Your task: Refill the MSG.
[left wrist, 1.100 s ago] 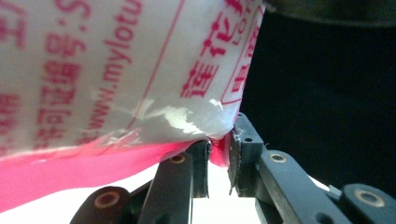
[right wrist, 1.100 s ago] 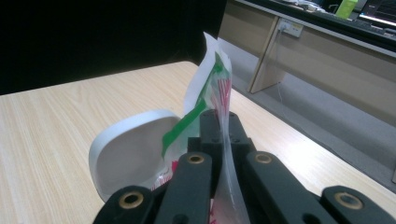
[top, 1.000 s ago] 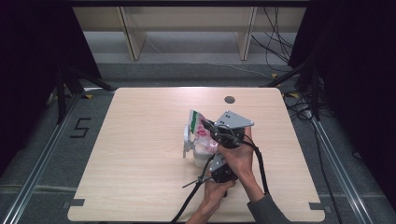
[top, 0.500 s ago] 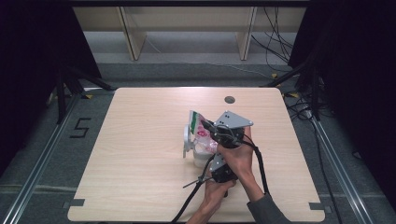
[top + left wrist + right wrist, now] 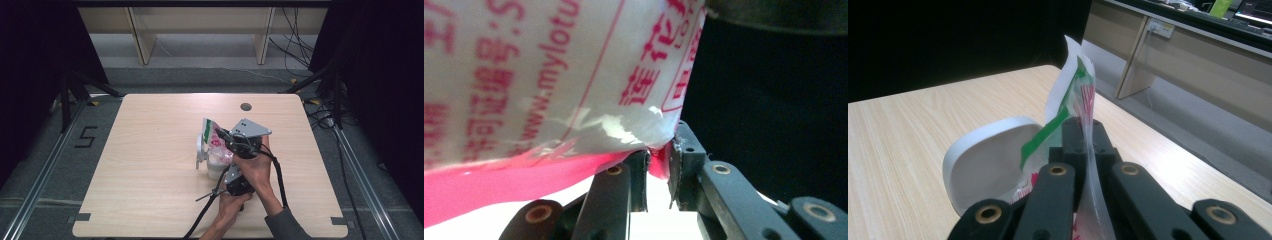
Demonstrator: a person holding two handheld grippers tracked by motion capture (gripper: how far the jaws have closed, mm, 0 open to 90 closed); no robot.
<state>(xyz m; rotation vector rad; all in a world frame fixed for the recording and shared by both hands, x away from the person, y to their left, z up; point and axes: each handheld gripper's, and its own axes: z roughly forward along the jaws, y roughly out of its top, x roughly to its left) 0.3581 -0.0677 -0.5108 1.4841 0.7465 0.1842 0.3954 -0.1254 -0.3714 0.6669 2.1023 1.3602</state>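
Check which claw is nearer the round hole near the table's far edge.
Right. The right claw, shut on the top of the printed plastic bag, sits just short of the hole. The left claw pinches the bag's lower corner, closer to the person.

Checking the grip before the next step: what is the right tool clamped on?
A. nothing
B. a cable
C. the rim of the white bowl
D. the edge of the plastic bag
D: in the right gripper view the right tool pinches the plastic bag edge, the white bowl beside it.
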